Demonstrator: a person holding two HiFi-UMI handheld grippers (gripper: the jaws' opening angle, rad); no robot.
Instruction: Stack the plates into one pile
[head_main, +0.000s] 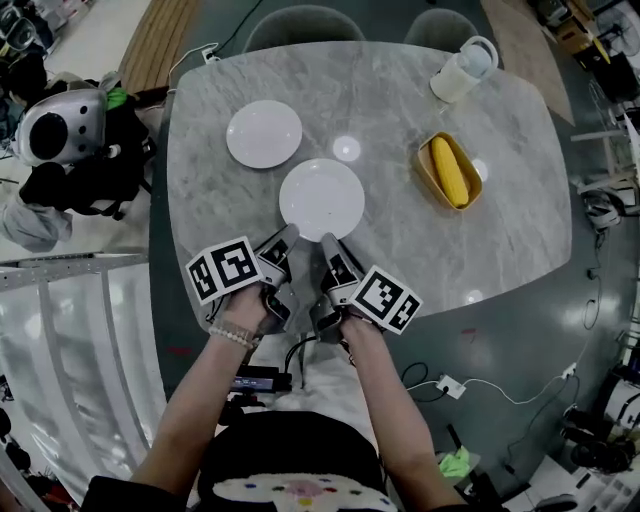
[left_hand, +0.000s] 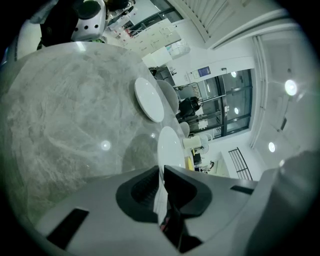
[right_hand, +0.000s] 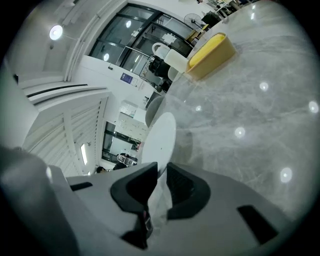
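Note:
Two white plates are on the grey marble table (head_main: 400, 250). The far plate (head_main: 264, 133) (left_hand: 149, 99) lies flat at the back left. The near plate (head_main: 322, 198) (left_hand: 170, 145) (right_hand: 160, 137) is gripped at its near rim by both grippers. My left gripper (head_main: 289, 238) (left_hand: 161, 172) is shut on the rim's left part, and my right gripper (head_main: 326, 242) (right_hand: 161, 170) is shut on the rim just to its right. In both gripper views the held plate tilts up off the tabletop and casts a shadow under it.
A yellow oval dish (head_main: 450, 172) (right_hand: 210, 50) holding a yellow cob sits at the right. A white jug (head_main: 463, 68) stands at the far right corner. Two chairs (head_main: 305, 22) are behind the table. A grey robot-like device (head_main: 60, 125) lies off the left edge.

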